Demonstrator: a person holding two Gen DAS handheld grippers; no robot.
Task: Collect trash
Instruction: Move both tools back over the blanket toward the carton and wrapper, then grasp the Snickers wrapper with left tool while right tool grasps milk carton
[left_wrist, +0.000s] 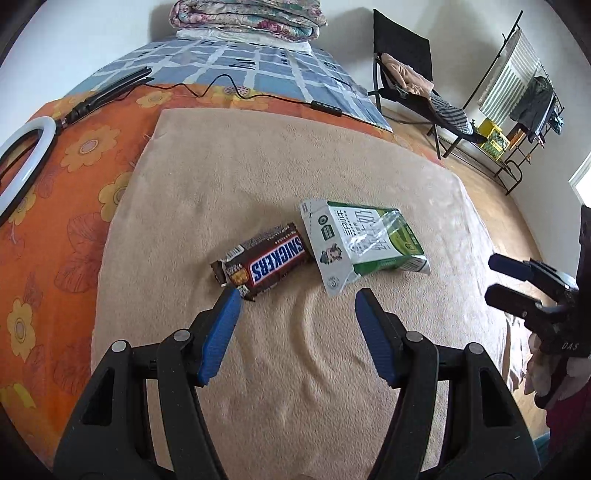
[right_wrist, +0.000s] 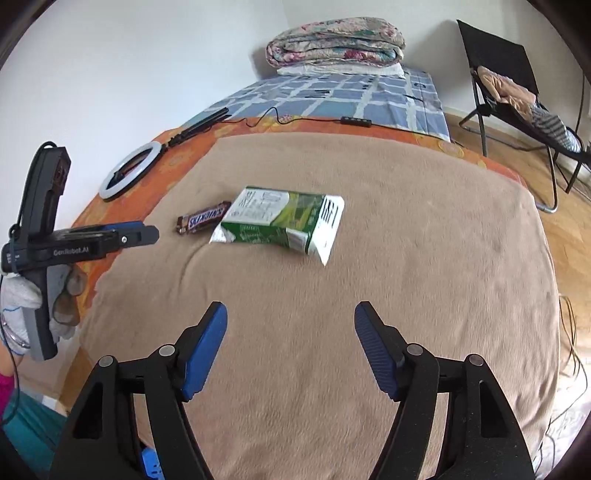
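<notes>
Bed (left_wrist: 92, 229): long mattress under an orange flower-print sheet, blue-and-white checked cloth at the far end.

Blanket (left_wrist: 295, 350): tan, short-pile fleece, softly rippled, spread over the near part of the bed beneath both pairs of tongs.

Carton (left_wrist: 354, 243): green-and-white printed card drink box, flattened and creased, a clear crinkled film on its upper face. Lies on the blanket just ahead of the left tongs (left_wrist: 295, 299), nearer their right-hand pad; well ahead of the right tongs (right_wrist: 290, 310).

Snack wrapper (left_wrist: 262, 264): brown glossy foil bar wrapper with a blue-and-white SNICKERS panel, crimped ends. Lies touching or nearly touching the carton's left edge; its near end sits right at the tip of the left tongs' left-hand pad, contact not clear.

Left tongs: black plastic arms, ribbed blue pads, standing apart, nothing between them.

Right tongs: same build, spread wide over bare blanket, empty.
</notes>
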